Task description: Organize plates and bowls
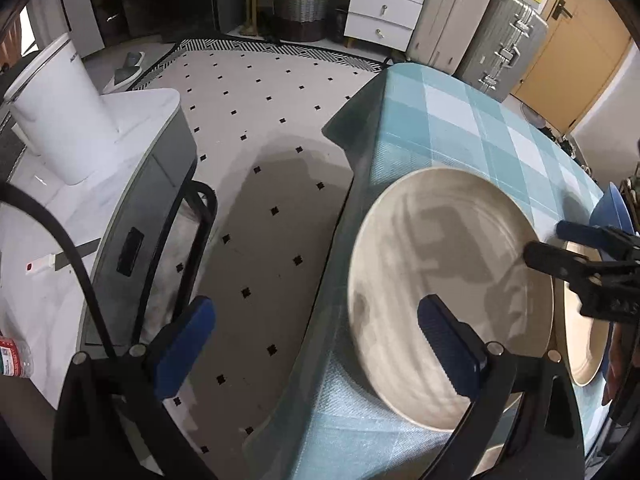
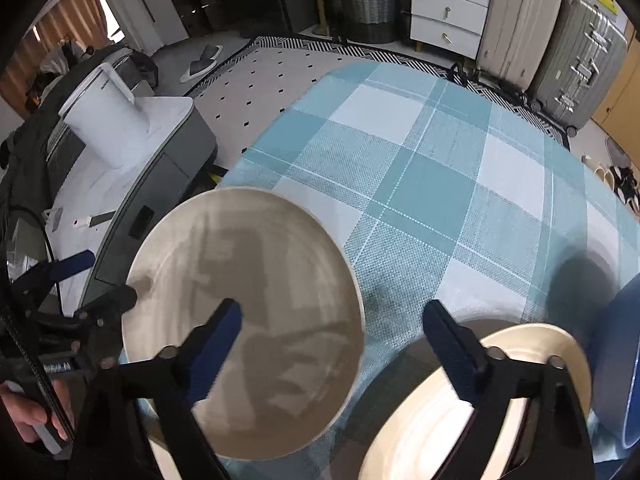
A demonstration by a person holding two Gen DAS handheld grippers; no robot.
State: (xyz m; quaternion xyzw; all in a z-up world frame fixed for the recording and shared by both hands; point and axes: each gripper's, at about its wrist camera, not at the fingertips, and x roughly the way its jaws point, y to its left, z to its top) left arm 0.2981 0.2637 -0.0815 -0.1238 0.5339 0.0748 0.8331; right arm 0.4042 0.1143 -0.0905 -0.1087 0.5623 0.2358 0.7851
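- Blue-padded left claw is spread wide with nothing pinched; one finger hangs over the floor rug, the other over the big plate's near-left part.
- Big beige plate sits flat on the checked teal cloth of the worktop, right at its left edge.
- Right claw is spread too, nothing between the pads; left finger is over the big plate, right finger over the cream plate.
- Cream plate lies just beside the big one, to its right.
- Blue bowl is at the far right, beside the cream plate.
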